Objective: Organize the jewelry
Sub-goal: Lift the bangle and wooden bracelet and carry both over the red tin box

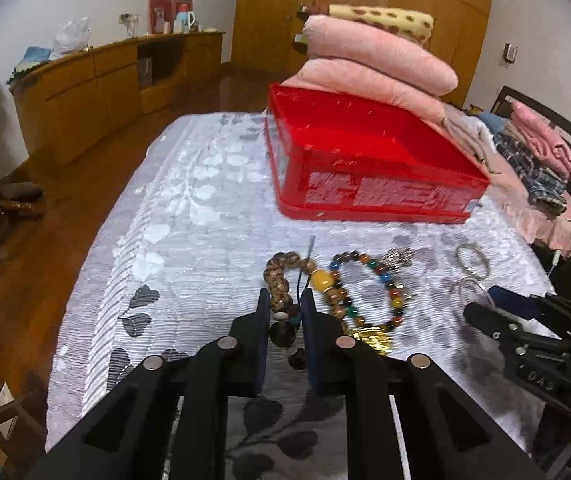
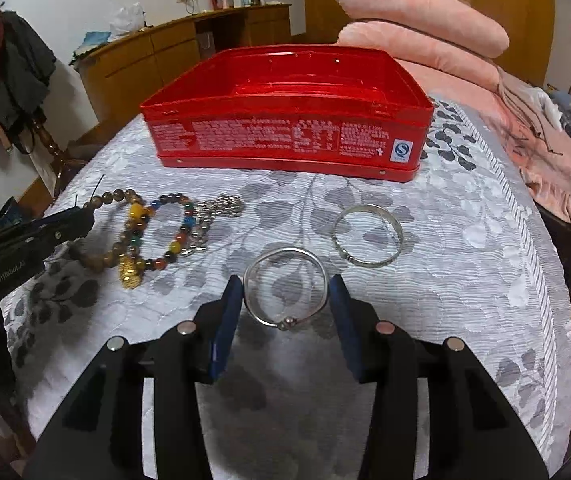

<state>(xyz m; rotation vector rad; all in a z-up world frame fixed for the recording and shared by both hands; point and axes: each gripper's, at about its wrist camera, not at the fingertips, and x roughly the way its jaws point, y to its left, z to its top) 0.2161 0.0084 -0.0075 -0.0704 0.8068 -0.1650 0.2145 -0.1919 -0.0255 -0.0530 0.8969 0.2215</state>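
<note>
Sitting on a bed with a grey leafy bedspread [image 2: 465, 240], the jewelry waits in a row in front of an open red box [image 2: 285, 128]. The box looks empty, so nothing seems to be put away yet.

The left gripper [image 1: 284, 300] has its jaws pulled in narrow around the brown bead bracelet [image 1: 281, 276]. The beads and a thin dark cord sit right between the blue pads, and the jaws look closed on them. These beads are strung on a cord, so the bracelet is floppy. It will droop and swing when it goes up. Pinching a few beads together is a good way to hold it.

Just beside it lies a colourful bead bracelet [image 1: 369, 288] with a gold charm [image 1: 373, 340]. The two touch, so one might drag the other along.

The right gripper [image 2: 285, 292] has its jaws partly open around a thin silver bangle [image 2: 285, 292]. The blue pads sit right at its two sides, and I think they are pressing on it. This bangle is hard, smooth and light. It could slip or pop out, so a squeeze across the middle of the ring seems best. A second silver bangle [image 2: 367, 236] lies near it, closer to the box.
</note>
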